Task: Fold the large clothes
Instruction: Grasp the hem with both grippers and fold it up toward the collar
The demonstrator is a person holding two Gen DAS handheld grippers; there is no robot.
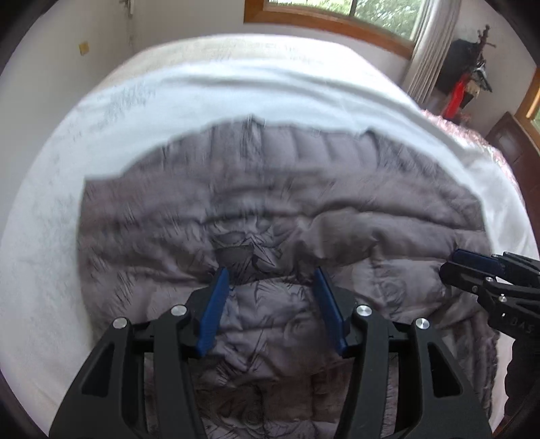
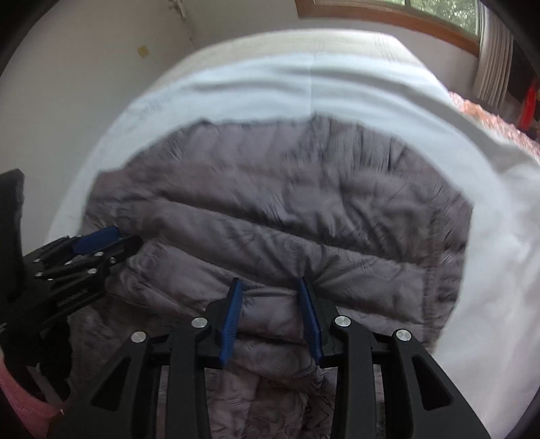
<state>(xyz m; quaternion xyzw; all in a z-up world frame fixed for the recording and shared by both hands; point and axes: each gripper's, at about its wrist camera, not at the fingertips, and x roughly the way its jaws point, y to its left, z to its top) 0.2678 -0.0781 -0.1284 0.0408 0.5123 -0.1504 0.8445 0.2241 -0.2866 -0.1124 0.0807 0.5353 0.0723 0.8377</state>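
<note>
A grey quilted puffer jacket point(image 1: 270, 209) lies spread on a bed with a white sheet point(image 1: 236, 91); it also shows in the right wrist view point(image 2: 287, 209). My left gripper point(image 1: 271, 275) is open, its blue pads just above the jacket's near middle. My right gripper point(image 2: 270, 285) is open too, low over the jacket's near part. The right gripper shows at the right edge of the left wrist view point(image 1: 472, 266), and the left gripper shows at the left of the right wrist view point(image 2: 101, 246). Both views are blurred by motion.
The bed's white sheet point(image 2: 303, 91) runs to a wall with a wood-framed window point(image 1: 337, 17). A pink cover point(image 1: 472, 135) lies at the bed's right side. Curtains point(image 1: 428, 50), a dark stand with a red item point(image 1: 455, 91) and a dark wooden door point(image 1: 513, 141) are to the right.
</note>
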